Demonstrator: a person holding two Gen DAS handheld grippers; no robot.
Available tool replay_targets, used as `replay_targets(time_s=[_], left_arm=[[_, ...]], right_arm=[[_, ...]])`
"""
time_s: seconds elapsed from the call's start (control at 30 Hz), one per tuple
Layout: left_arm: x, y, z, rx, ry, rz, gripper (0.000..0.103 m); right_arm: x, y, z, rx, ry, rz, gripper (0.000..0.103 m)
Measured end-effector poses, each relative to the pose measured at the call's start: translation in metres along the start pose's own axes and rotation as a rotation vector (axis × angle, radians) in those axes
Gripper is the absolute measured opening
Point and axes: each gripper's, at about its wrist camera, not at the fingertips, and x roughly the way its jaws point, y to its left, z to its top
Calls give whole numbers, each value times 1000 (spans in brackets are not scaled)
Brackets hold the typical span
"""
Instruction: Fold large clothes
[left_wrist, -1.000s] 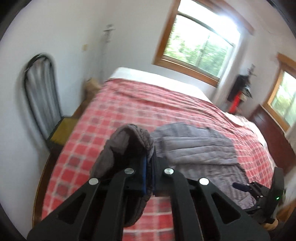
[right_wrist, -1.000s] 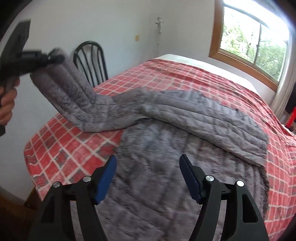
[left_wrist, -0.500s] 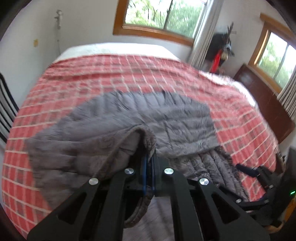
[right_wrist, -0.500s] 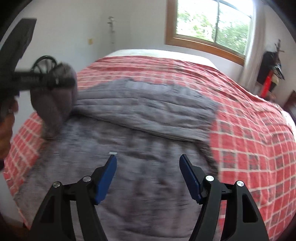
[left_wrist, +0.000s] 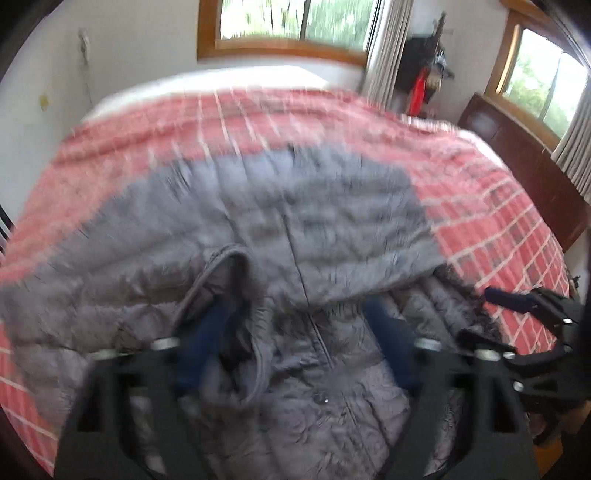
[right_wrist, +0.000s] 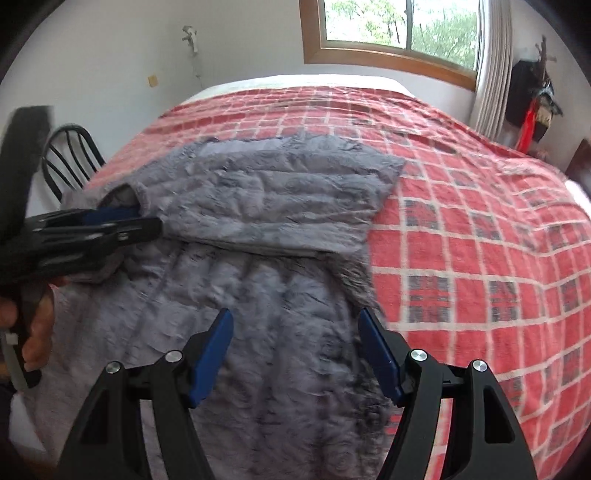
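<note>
A grey quilted jacket (left_wrist: 314, 206) lies on the bed's red plaid cover (left_wrist: 480, 206), with one side folded over its body (right_wrist: 266, 195). My left gripper (left_wrist: 295, 325) hovers low over the jacket, its jaws opening and wide apart. The sleeve cuff (left_wrist: 229, 266) droops loose against the left finger, with no pad pressing it. In the right wrist view that left gripper (right_wrist: 122, 221) shows at the left, held by a hand. My right gripper (right_wrist: 295, 325) stands open above the jacket's lower part, nothing between its fingers, and it also appears at the right edge (left_wrist: 517, 299).
A black spindle chair (right_wrist: 70, 155) stands at the bed's left side. Dark wooden furniture (left_wrist: 517, 155) runs along the right wall under a window. A black and red item (right_wrist: 532, 103) hangs in the far corner. Plaid cover (right_wrist: 461, 184) lies bare right of the jacket.
The left gripper carried the sleeve from the left edge over onto the jacket's body, sank, then opened and let the cuff go. The right gripper shifted right and stayed open.
</note>
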Motion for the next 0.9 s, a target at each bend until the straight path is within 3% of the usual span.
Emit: replay_targets(time_s=[0.1, 0.3, 0.43, 0.57, 0.67, 0.73, 0.8, 0.9], left_arm=[[-46, 15, 5, -5, -71, -29, 86], [-117, 88, -6, -53, -175, 45, 91], [-108, 166, -39, -154, -103, 127, 91], [-86, 227, -68, -280, -54, 137, 91], [-70, 250, -79, -332, -28, 115, 91], [-61, 256, -81, -346, -14, 99, 91], [-52, 254, -79, -335, -4, 85, 90], [-49, 245, -73, -319, -16, 68, 89]], right_arm=[[-3, 12, 8, 33, 8, 82, 70], [-2, 72, 22, -33, 14, 185, 67], [25, 98, 35, -42, 53, 234, 64], [58, 111, 50, -25, 69, 252, 64], [86, 117, 63, -6, 107, 277, 64], [101, 122, 68, -4, 146, 284, 51], [103, 128, 71, -41, 152, 246, 21], [82, 127, 80, -85, 90, 215, 7]])
